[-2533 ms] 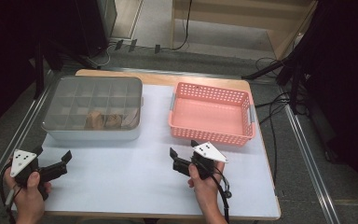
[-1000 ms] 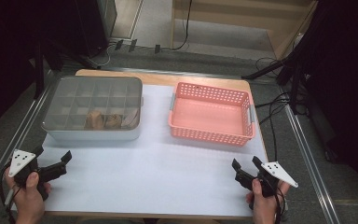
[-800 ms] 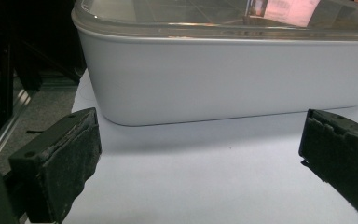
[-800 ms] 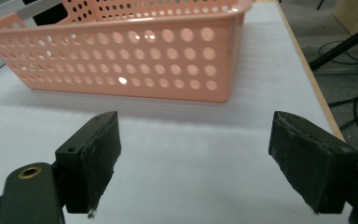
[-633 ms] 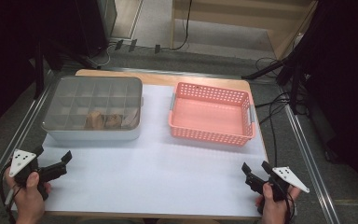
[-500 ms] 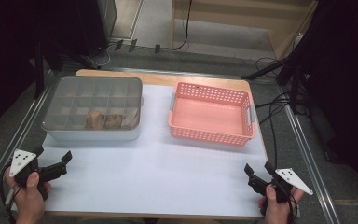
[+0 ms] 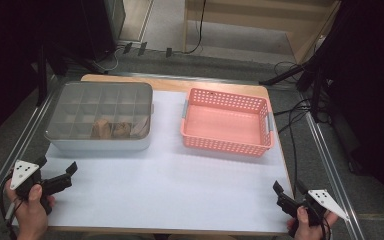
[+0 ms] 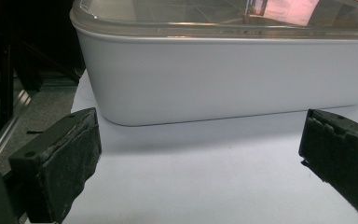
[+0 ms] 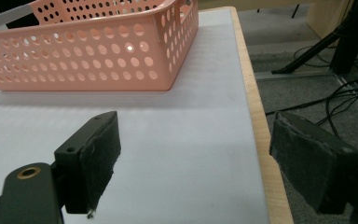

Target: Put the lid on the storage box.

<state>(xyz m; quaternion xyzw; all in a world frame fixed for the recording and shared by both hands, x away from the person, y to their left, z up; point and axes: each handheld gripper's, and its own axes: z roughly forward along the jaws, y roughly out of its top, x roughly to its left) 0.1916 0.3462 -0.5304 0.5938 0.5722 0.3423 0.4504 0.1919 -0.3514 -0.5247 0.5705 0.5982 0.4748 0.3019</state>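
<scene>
A grey lidded compartment box (image 7: 100,118) sits at the table's back left, with brownish items visible through its clear lid. A pink perforated basket (image 7: 226,121) stands to its right with nothing inside. My left gripper (image 7: 56,172) rests open near the front left corner, pointing at the box's near wall (image 8: 223,79). At the front right corner my right gripper (image 7: 289,190) is open, jaws straddling the table's right edge, with the basket (image 9: 88,51) ahead to its left. Neither gripper holds anything.
A white sheet (image 7: 175,180) covers the wooden table (image 7: 180,85). Metal rails (image 7: 330,165) run along both sides. Cables (image 7: 290,107) and stand legs lie on the floor at the right, and wooden furniture (image 7: 260,15) stands behind the table.
My right gripper has moved from the table's front middle out to the front right corner. The left gripper, box and basket have stayed put.
</scene>
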